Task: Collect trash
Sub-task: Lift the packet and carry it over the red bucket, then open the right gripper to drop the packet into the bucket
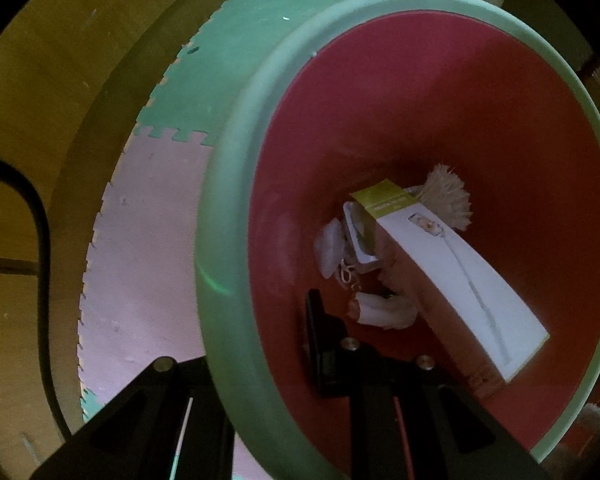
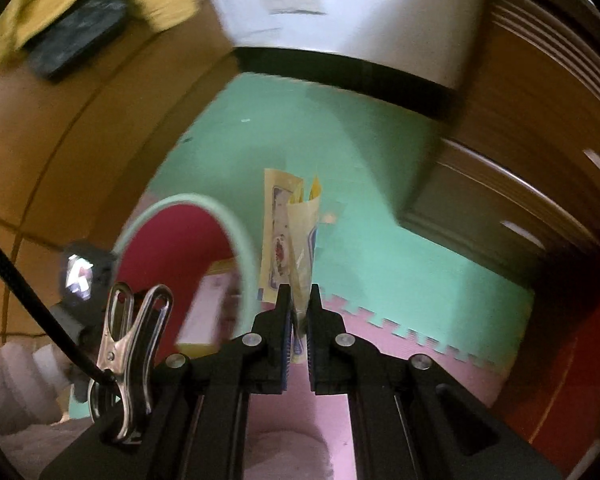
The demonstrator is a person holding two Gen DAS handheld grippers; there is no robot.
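The black two-finger left gripper (image 1: pixel 259 344) sits low in its view, its jaws clamped across the thick green rim of the tilted red-lined bin (image 1: pixel 227 208): one finger (image 1: pixel 320 332) lies inside against the wall, the other is hidden outside. The black two-finger right gripper (image 2: pixel 298 304) points forward, jaws nearly closed and pinching a crumpled yellow plastic wrapper (image 2: pixel 289 232) that stands upright between them.

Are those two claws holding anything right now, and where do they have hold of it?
The right gripper pinches a yellowish wrapper by its lower end. The left gripper clamps the bin by its green rim.
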